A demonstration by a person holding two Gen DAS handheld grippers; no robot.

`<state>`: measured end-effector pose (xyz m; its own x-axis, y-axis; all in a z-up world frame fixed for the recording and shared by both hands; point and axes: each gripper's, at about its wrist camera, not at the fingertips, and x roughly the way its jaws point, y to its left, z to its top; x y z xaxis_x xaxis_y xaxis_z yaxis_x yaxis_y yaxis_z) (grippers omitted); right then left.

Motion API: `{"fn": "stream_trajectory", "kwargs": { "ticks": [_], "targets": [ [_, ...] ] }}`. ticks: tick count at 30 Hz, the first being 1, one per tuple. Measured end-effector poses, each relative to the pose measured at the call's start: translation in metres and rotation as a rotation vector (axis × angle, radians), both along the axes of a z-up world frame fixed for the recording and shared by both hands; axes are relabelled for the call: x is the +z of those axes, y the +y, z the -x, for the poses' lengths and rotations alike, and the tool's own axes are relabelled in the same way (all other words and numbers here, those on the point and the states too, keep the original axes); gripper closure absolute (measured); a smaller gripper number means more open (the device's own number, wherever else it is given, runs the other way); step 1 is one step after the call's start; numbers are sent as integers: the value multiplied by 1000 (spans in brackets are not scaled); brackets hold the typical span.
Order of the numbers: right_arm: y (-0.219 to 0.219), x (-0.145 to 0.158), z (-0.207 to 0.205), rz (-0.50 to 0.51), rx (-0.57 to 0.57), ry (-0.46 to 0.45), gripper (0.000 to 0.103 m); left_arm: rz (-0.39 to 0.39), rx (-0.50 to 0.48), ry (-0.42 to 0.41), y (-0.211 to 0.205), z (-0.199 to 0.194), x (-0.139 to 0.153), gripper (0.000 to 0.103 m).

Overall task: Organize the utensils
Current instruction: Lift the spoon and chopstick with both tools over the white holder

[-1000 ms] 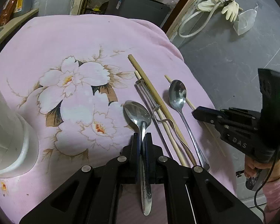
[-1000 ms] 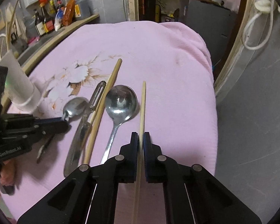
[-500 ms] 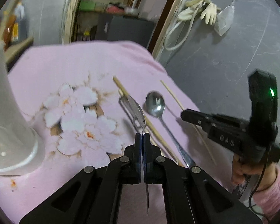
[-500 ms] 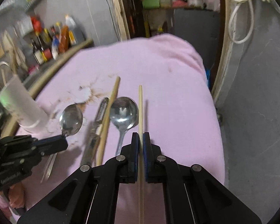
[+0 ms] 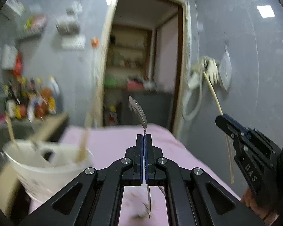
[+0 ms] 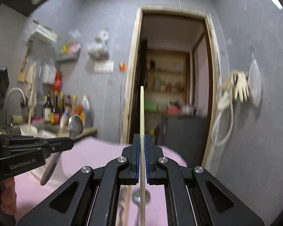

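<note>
My left gripper [image 5: 143, 136] is shut on a metal spoon [image 5: 138, 111], held upright above the pink cloth [image 5: 113, 141]. It shows at the left of the right wrist view [image 6: 70, 144] with the spoon [image 6: 75, 125]. My right gripper [image 6: 141, 136] is shut on a wooden chopstick [image 6: 141, 109] that points up. It shows at the right of the left wrist view [image 5: 219, 119] with the chopstick [image 5: 214, 96]. A white utensil cup [image 5: 45, 171] with wooden sticks in it stands at the lower left, beside my left gripper.
Another spoon [image 6: 139, 196] and a chopstick [image 6: 127, 197] lie on the cloth under my right gripper. Bottles [image 6: 54, 109] and a sink tap [image 6: 17, 94] line the counter at the left. A doorway [image 6: 171, 86] is ahead. Gloves and a hose [image 6: 237, 88] hang on the right wall.
Both grippers have lifted off the cloth and tilted up, carrying the spoon and the chopstick. The views now face the wall and doorway. The white cup is closer to my left gripper.
</note>
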<state>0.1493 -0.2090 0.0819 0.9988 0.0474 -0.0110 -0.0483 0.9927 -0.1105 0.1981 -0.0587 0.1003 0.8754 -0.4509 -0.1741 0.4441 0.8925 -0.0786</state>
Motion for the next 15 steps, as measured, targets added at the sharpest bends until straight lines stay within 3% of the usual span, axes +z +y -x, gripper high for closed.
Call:
{"fn": "stream_trajectory", "kwargs": {
  "ticks": [3, 6, 15],
  "targets": [
    [13, 13, 2, -8, 31, -85, 100, 15, 56, -92, 17, 10, 17, 103],
    [26, 28, -3, -35, 79, -134, 100, 34, 98, -131, 41, 13, 27, 103],
    [71, 48, -37, -132, 207, -201, 100, 93, 238, -136, 119, -13, 37, 103]
  ]
}}
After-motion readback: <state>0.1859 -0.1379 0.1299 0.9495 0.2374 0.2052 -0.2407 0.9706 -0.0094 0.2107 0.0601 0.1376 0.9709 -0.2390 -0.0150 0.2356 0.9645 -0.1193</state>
